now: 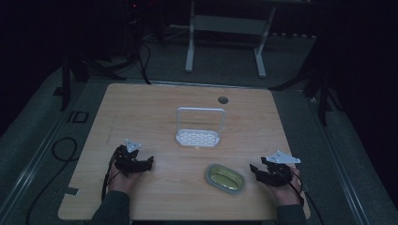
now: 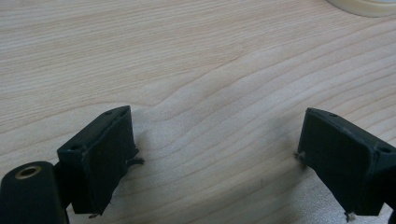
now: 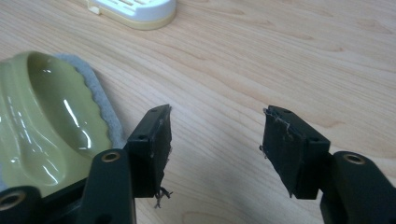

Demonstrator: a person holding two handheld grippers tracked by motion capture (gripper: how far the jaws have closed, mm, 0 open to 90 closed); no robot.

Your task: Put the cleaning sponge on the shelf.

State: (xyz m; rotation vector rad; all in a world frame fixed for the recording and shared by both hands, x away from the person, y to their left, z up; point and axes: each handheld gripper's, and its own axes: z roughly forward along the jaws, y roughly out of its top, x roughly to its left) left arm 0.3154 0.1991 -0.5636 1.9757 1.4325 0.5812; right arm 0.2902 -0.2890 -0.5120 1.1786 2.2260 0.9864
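Nearest the person, both grippers rest low on the wooden table (image 1: 155,108), one at each side, as if parked before any work starts. The left gripper (image 1: 139,163) has its jaws spread wide over bare wood, holding nothing. The right gripper (image 1: 261,171) is also spread wide and empty, pointing inward, with the soap dish (image 1: 225,177) just beside its left jaw; that closeness suggests the dish is the likely first pick.

The dish is a glossy olive-yellow oval with a scalloped edge, seated on a grey felt-like pad (image 3: 99,103), lying flat near the front edge.

Farther back, near the table's middle, stands a white slotted tray (image 1: 198,138) with an upright wire handle, possibly the dish's destination.
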